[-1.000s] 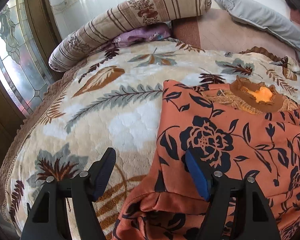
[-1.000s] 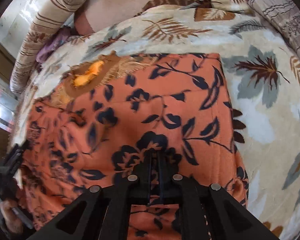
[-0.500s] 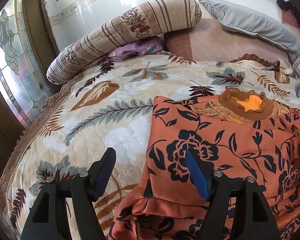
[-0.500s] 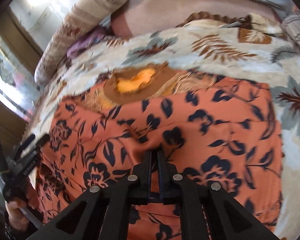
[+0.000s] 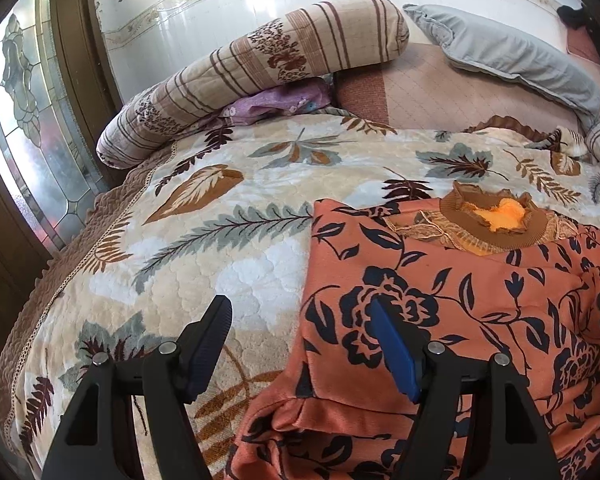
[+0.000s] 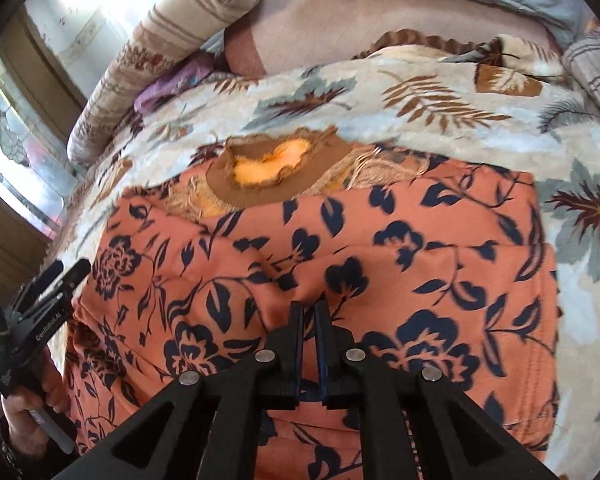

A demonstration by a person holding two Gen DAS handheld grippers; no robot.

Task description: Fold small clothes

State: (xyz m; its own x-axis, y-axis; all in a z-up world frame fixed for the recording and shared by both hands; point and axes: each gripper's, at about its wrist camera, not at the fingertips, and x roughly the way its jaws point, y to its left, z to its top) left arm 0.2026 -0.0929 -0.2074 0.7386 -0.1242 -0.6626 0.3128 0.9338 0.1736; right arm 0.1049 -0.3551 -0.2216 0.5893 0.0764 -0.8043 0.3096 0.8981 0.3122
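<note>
An orange garment with dark blue flowers [image 5: 452,312] lies on the bed, its brown collar with yellow lining [image 5: 496,220] at the far end. My left gripper [image 5: 300,340] is open and empty over the garment's left edge, one finger above the blanket, the other above the cloth. In the right wrist view the garment [image 6: 400,248] fills the middle. My right gripper [image 6: 309,312] is shut on a fold of the garment near its middle and holds it up. The left gripper [image 6: 48,292] shows at the left edge of that view.
The bed is covered by a cream blanket with a leaf pattern [image 5: 204,248]. A striped bolster [image 5: 260,68] and a grey pillow [image 5: 512,56] lie at the head. A purple cloth [image 5: 276,100] sits under the bolster. A glass door [image 5: 16,120] stands at left.
My right gripper has moved left across the garment, carrying the pinched fold toward the middle. My left gripper has stayed open and drawn back slightly.
</note>
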